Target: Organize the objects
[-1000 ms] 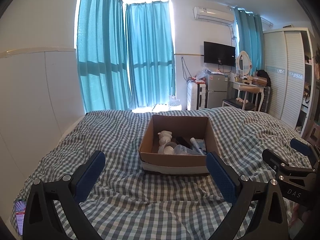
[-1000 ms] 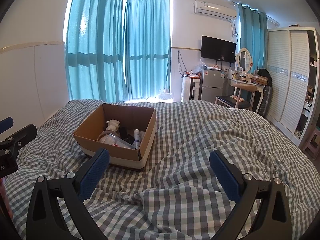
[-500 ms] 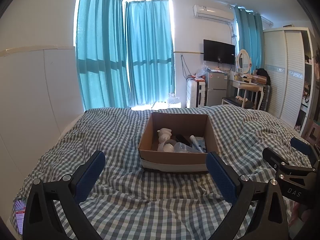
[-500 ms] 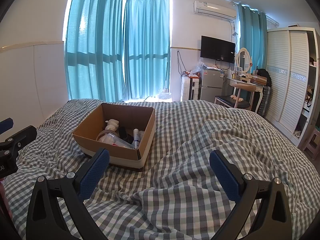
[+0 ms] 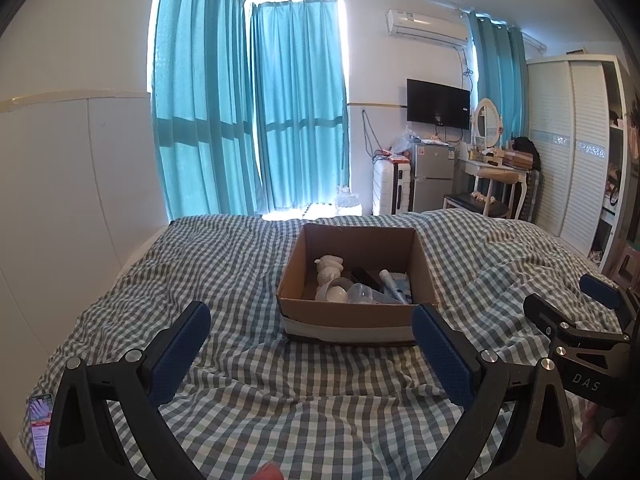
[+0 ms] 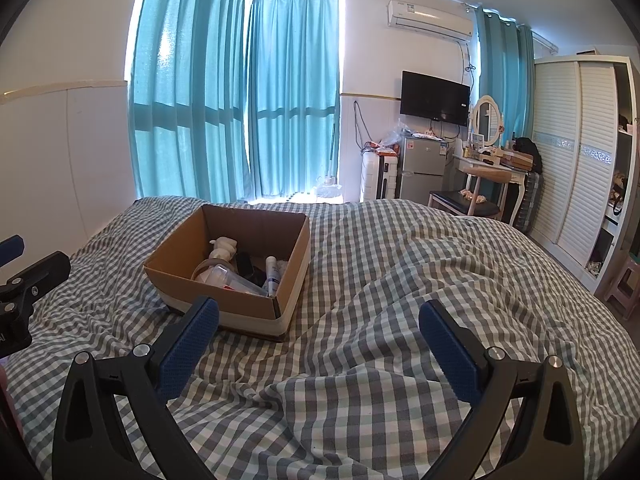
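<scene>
Little has shifted since a second ago: both views have crept a touch lower and nearer, so the box sits slightly higher in each picture, and nothing inside it has stirred. From where I stand, the left tool hovers low over the bed with its blue pads spread wide and nothing between them, and the right tool hangs alongside it, equally wide and equally empty. Just beyond the left tool's pads, on the checked bedspread, stands the open cardboard box; from the right tool it lies off to the left. Inside are a white figurine, a clear plastic cup, a dark flat item and a white tube, all lying loosely together. No loose things show on the bedspread around the box. That fits either a sorting about to draw things out of the box, or a gathering that has already put them in; I cannot judge which. Any reach into the box would call for coming over its near wall from above, with the pads narrowed to suit small, jumbled items.
</scene>
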### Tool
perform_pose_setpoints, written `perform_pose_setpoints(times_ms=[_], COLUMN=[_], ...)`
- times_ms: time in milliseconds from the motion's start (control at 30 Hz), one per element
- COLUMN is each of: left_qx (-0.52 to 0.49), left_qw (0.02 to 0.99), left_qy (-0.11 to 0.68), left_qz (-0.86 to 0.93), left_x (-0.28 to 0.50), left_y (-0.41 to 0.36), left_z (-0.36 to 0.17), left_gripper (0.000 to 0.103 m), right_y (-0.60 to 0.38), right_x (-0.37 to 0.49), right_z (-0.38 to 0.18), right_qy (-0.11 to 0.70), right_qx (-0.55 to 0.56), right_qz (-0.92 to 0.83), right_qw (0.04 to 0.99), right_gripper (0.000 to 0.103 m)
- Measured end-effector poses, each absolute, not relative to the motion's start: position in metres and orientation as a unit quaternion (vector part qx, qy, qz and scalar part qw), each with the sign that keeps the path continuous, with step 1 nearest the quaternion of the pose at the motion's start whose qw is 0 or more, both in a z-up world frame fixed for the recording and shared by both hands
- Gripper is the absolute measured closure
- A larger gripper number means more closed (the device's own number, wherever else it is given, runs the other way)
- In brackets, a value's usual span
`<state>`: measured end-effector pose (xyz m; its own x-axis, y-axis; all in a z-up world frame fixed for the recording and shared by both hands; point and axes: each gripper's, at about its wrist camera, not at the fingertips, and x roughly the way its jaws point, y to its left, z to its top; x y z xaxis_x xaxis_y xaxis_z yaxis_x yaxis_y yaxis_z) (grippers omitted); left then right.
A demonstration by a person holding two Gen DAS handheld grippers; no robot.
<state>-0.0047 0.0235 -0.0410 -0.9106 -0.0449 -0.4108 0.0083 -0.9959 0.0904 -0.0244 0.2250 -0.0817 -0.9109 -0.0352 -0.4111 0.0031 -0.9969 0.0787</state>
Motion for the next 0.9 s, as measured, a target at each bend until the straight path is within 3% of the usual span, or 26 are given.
perform_pose_setpoints(times_ms=[900], left_qx=[0.202], left_qw=[0.025], left_qy=[-0.056], left_qz=[-0.978], left_x=[-0.0011], left_y=[0.0244], left_z=[-0.0449], left_gripper=[0.000], right_y=[0.2264], right_x=[-0.0226], right_z=[-0.0848], right_qy=[-0.035], right_qx=[0.213], right_qz=[-0.976], right_qw=[0.009], right_gripper=[0.002])
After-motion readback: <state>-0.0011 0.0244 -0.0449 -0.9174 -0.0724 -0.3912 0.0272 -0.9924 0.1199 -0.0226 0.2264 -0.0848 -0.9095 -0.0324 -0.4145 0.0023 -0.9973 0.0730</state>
